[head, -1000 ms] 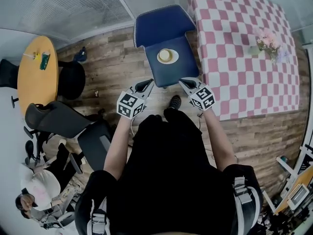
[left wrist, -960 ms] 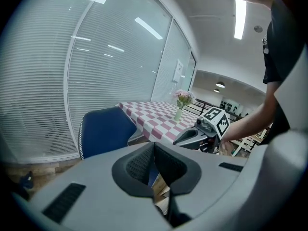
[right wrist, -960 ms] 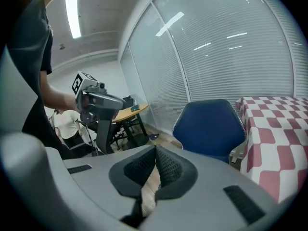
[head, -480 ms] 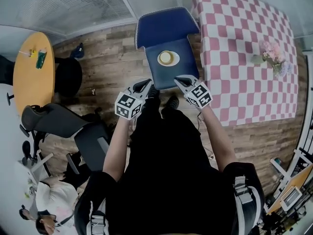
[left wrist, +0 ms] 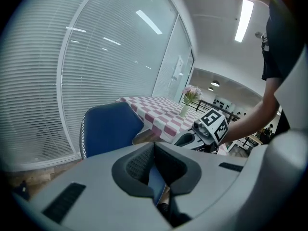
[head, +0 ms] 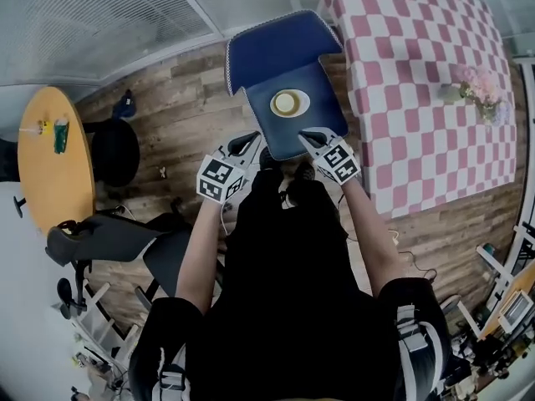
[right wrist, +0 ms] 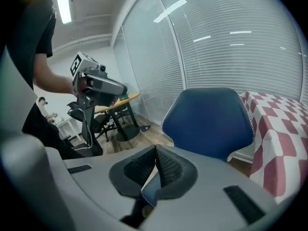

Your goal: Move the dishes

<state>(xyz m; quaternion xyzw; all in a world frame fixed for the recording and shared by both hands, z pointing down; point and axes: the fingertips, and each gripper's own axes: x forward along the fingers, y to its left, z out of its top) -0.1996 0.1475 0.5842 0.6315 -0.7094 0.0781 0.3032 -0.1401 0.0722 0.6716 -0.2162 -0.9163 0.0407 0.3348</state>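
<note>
Dish (head: 285, 103) sits beyond left tongs (head: 248, 144) and right tongs (head: 311, 138).

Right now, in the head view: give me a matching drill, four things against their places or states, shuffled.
1 plate
2 flowers
3 yellow round table
4 right tongs

A on the checked tablecloth
B shut, empty, near the chair's front edge
C on the blue chair seat
D far left, beside a black chair

Pairs: 1-C, 2-A, 3-D, 4-B
</note>
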